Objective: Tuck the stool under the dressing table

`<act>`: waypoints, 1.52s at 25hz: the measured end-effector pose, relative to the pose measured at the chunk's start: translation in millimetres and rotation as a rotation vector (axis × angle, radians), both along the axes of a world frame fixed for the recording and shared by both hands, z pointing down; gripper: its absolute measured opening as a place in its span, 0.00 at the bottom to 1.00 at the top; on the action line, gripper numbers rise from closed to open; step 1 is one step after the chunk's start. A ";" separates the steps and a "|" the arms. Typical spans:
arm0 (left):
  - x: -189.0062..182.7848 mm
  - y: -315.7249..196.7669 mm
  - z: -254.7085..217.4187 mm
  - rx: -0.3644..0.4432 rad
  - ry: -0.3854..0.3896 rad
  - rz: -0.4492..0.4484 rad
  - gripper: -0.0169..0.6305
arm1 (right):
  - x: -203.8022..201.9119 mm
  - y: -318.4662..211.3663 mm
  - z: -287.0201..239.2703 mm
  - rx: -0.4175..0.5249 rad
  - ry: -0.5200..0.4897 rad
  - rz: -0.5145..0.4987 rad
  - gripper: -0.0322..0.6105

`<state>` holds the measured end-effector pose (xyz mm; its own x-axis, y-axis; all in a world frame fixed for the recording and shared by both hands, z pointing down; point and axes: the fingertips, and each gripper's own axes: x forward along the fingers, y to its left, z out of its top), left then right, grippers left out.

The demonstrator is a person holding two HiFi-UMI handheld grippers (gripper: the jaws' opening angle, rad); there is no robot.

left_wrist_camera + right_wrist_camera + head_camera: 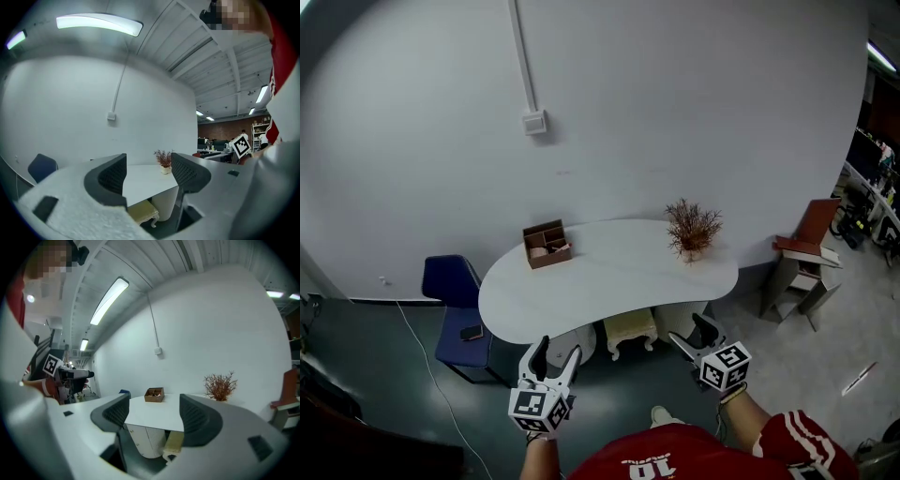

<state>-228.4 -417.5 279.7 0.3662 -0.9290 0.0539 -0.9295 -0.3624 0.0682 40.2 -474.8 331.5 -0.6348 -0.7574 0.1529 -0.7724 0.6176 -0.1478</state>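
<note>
The left gripper (559, 349) has its jaws about half apart with nothing between them. In the left gripper view it (149, 171) points level at the front edge of the dressing table (609, 272). The right gripper (692, 335) is likewise parted and empty, and in the right gripper view it (154, 411) aims slightly downward at the same edge. Neither touches anything, and both are held off the table's near side.

Between and just beyond them stands the stool (630, 328), under the tabletop with only its cream front edge and white curved legs showing past the rim. Its longer side appears to run along the table's front edge, left to right in the head view. A white rounded table base (577, 342) stands just beside it.

The kidney-shaped tabletop stretches left to right along the wall. On it sit a wooden box (547, 244) towards the left and a dried red plant (692, 228) towards the right. A blue chair (455, 291) stands at the table's left end.
</note>
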 end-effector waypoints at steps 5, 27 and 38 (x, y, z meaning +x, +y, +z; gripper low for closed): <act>-19.0 44.6 7.2 0.001 -0.002 0.079 0.47 | -23.4 74.1 -14.7 0.020 -0.004 0.064 0.55; 22.3 254.2 -51.0 0.121 0.007 0.021 0.44 | 57.0 275.8 -113.4 0.188 -0.004 0.117 0.55; 62.7 371.7 -78.1 0.184 -0.014 -0.065 0.38 | 108.4 374.2 -121.9 0.222 -0.053 0.105 0.55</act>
<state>-165.8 -45.8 201.6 0.3057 -0.9452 -0.1145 -0.9517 -0.3069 -0.0072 148.6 -100.7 209.6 -0.5539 -0.8307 -0.0561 -0.8287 0.5566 -0.0598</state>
